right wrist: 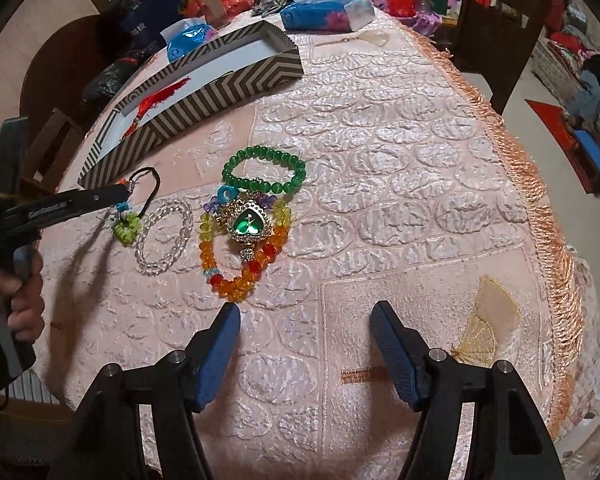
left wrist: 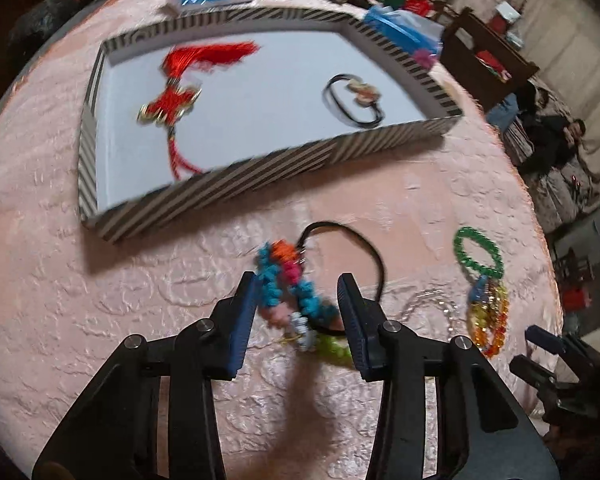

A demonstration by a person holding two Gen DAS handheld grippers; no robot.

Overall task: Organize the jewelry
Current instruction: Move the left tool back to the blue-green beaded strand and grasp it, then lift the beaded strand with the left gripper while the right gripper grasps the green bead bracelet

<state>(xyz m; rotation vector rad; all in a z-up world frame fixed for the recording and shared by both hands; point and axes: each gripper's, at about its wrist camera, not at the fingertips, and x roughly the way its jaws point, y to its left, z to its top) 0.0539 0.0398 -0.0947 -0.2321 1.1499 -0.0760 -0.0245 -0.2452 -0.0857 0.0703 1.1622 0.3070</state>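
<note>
Left gripper spread apart around a colourful beaded hair tie, fingers not touching it as far as can be told; black elastic loop at 1 o'clock of the beads. Striped tray at 12 o'clock, holding a red tassel and a black hair tie. Right gripper spread apart over bare pink tablecloth. At its 11 o'clock: orange bead necklace under a green heart watch, green bracelet just beyond, clear bracelet at 10 o'clock.
</note>
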